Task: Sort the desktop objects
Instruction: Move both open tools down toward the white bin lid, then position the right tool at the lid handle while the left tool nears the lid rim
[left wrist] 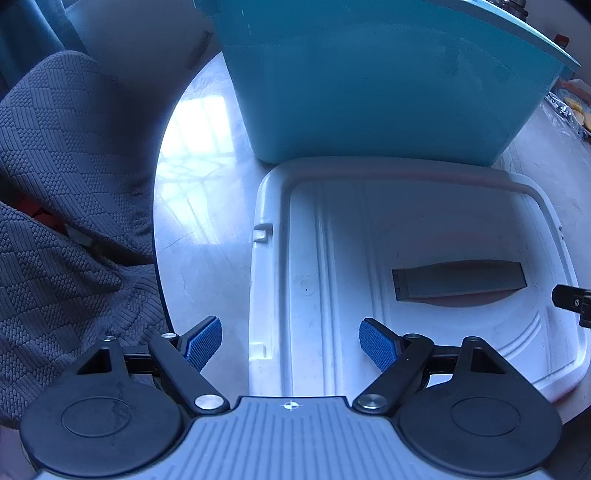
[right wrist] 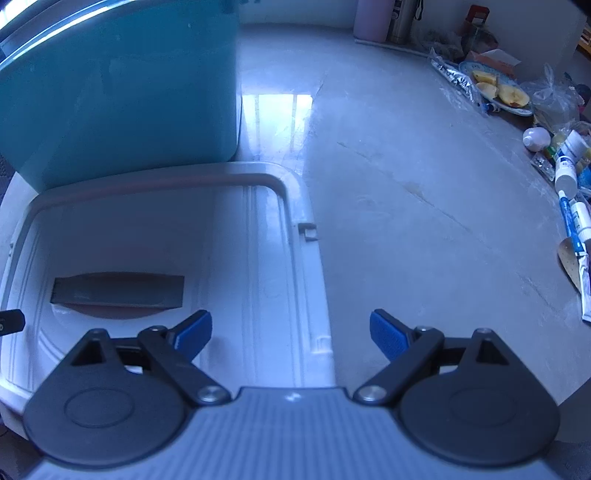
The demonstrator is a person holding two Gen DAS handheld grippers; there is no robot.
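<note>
A white plastic lid [left wrist: 369, 229] lies flat on the pale table, with a grey handle [left wrist: 458, 280] in its recess. A teal storage bin [left wrist: 369, 81] stands just behind it. My left gripper [left wrist: 291, 341] is open and empty, straddling the lid's left rim. In the right wrist view the same lid [right wrist: 147, 229], handle [right wrist: 118, 291] and bin [right wrist: 118, 96] show at left. My right gripper [right wrist: 291, 338] is open and empty, straddling the lid's right rim. Each gripper's tip shows at the edge of the other's view.
Clutter lines the table's right side: a plate of fruit slices [right wrist: 495, 90], foil, plastic bags, white bottles [right wrist: 565, 173], tubes [right wrist: 572, 221]. Flasks [right wrist: 402, 18] stand at the back. A grey knitted fabric [left wrist: 62, 206] lies beyond the table's left edge.
</note>
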